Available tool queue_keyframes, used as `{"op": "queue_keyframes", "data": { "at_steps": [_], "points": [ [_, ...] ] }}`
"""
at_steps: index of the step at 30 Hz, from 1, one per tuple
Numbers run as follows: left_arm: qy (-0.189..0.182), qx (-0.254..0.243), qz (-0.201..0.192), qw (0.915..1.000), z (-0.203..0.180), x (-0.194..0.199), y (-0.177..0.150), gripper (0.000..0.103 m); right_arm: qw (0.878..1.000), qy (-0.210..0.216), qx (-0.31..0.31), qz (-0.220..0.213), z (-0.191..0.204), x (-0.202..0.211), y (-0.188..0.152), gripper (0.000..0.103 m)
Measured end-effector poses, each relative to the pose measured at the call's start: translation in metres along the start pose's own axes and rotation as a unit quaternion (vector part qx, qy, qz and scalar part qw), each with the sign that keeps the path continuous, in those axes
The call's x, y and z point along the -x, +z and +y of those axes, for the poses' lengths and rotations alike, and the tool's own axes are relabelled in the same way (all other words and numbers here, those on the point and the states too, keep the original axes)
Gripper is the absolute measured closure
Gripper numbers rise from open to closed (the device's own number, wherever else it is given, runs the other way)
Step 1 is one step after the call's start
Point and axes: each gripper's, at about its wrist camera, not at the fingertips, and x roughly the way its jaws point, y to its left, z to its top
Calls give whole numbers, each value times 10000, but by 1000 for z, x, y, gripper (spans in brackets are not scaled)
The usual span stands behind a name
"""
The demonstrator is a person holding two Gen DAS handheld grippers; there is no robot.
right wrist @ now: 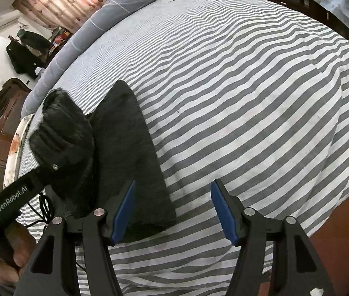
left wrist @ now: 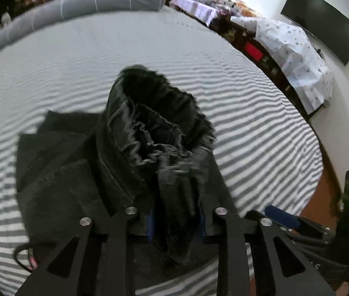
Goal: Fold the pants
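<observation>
Through the left wrist view we see our left gripper (left wrist: 175,222) grasping the pants (left wrist: 154,135), a bunched dark denim with a crinkled elastic waistband, held between the blue pads over a flat charcoal fold and the striped bedsheet (left wrist: 248,103). Through the right wrist view our right gripper (right wrist: 172,212) stands released, nothing between its ribbed blue pads (right wrist: 220,209); the flat fold lies under its left finger, a grey bolster (right wrist: 95,22) far beyond.

A bed (right wrist: 248,98) covered by a grey-and-white striped sheet (left wrist: 260,135) carries the items. A long grey bolster (left wrist: 76,7) lies along its far edge. Nearer the front, dark folded pants (right wrist: 130,153) lie flat on the sheet, and a thin black cable (right wrist: 43,212) rests just beside them.
</observation>
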Motion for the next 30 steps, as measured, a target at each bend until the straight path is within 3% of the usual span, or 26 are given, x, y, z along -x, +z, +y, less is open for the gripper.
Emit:
{"op": "queue_keyframes", "data": {
  "at_steps": [6, 10, 14, 20, 24, 30],
  "points": [
    [-190, -61, 74, 9998, -1, 6, -3, 63, 10000, -9, -8, -49, -3, 2, 1, 43],
    [-494, 5, -99, 9987, 11, 30, -10, 51, 9999, -8, -74, -101, -4, 8, -3, 43],
    [-480, 71, -301, 9984, 34, 59, -23, 47, 9998, -9, -40, -182, 1, 16, -6, 43],
    [229, 577, -364, 9974, 93, 80, -49, 45, 9987, 335, 285, -271, 29, 22, -10, 44],
    [655, 947, -242, 9931, 123, 78, -64, 45, 9972, 598, 437, -130, 59, 9, -10, 54],
    [1115, 921, -168, 9893, 140, 72, -71, 45, 9984, 396, 386, 91, 75, -24, 0, 62]
  ]
}}
